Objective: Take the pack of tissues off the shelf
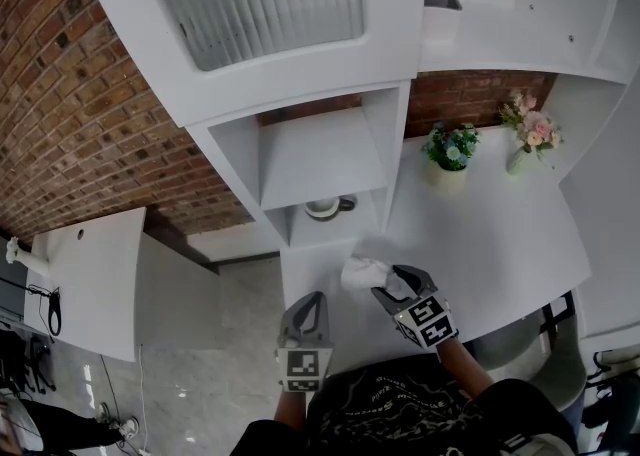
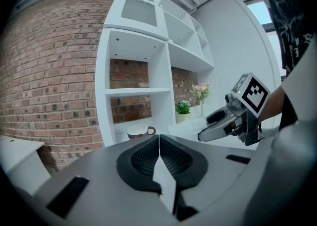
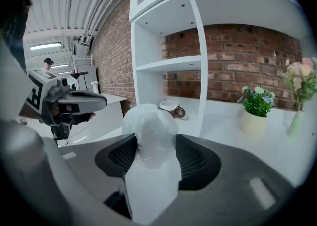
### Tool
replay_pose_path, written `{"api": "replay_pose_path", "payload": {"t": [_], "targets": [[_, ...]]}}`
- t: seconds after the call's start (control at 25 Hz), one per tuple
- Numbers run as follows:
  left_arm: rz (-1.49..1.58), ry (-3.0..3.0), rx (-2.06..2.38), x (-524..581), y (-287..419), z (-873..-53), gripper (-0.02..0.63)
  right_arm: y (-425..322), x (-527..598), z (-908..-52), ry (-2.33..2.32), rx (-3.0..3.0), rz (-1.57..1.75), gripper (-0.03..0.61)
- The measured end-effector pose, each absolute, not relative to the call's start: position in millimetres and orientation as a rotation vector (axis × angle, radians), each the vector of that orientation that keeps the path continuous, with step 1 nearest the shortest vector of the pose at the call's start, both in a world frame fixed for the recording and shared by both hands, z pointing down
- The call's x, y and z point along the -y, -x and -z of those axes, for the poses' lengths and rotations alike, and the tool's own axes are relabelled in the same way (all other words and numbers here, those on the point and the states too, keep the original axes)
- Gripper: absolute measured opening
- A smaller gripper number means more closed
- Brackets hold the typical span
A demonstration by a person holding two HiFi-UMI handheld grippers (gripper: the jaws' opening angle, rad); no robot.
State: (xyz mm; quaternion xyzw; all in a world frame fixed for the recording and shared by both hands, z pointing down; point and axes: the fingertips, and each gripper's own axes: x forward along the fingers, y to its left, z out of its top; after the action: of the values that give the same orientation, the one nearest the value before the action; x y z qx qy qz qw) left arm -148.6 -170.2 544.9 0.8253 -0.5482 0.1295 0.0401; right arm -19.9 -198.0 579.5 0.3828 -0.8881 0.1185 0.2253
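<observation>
White shelf (image 1: 322, 159) stands far; right gripper (image 1: 385, 291) clamps the tissue pack (image 1: 362, 272); left gripper (image 1: 306, 310) is closed, empty.

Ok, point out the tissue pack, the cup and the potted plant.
tissue pack (image 3: 148, 133), right gripper view, wrapper between the jaws
cup (image 1: 322, 207), head view, its rim
potted plant (image 1: 452, 147), head view, its leaves

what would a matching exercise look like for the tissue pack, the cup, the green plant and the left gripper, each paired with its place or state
Things
1. pack of tissues
2. cup
3. green plant
4. left gripper

Place or state
a. jaws together, nothing between them
b. in the lower shelf compartment
c. on the white counter, near the pink flowers
d. clamped in the jaws of the right gripper

Pairs: 1-d, 2-b, 3-c, 4-a
</observation>
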Motion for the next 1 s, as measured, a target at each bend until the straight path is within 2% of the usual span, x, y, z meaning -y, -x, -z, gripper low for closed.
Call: {"api": "replay_pose_path", "payload": {"t": [1.0], "targets": [[-0.398,-2.5,1.704,172,160,-547,0.009,25,187,-648,-0.958,2.313,-0.393,0.244]]}}
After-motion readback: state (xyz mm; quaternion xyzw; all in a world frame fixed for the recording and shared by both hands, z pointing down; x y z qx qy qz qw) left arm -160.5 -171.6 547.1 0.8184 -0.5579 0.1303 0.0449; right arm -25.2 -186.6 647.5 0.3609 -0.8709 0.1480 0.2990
